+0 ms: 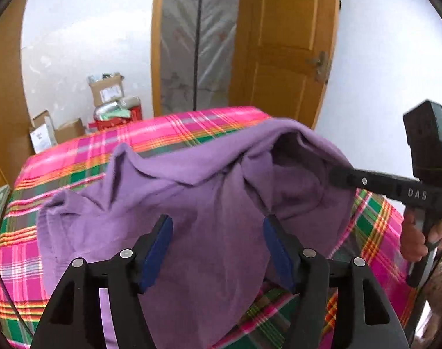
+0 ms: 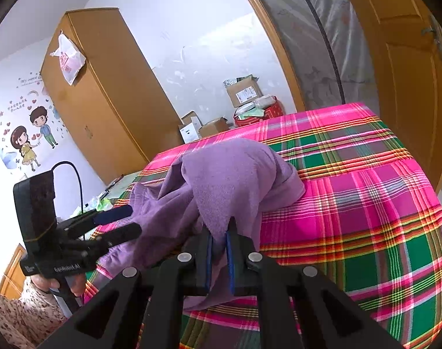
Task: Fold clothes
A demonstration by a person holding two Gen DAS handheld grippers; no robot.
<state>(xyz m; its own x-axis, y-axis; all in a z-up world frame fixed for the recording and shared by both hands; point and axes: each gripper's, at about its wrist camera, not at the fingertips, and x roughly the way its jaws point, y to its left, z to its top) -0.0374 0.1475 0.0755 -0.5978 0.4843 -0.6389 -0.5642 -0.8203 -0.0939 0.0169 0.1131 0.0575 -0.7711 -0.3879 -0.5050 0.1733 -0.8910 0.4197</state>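
Purple garment (image 2: 235,174) lies crumpled on the plaid-covered bed (image 2: 366,192), one fold clenched between the right gripper's (image 2: 219,240) fingers. Left gripper (image 1: 218,226) hovers over it, fingers spread wide. Beyond stand cardboard boxes (image 2: 244,93) and a wardrobe (image 2: 104,101).
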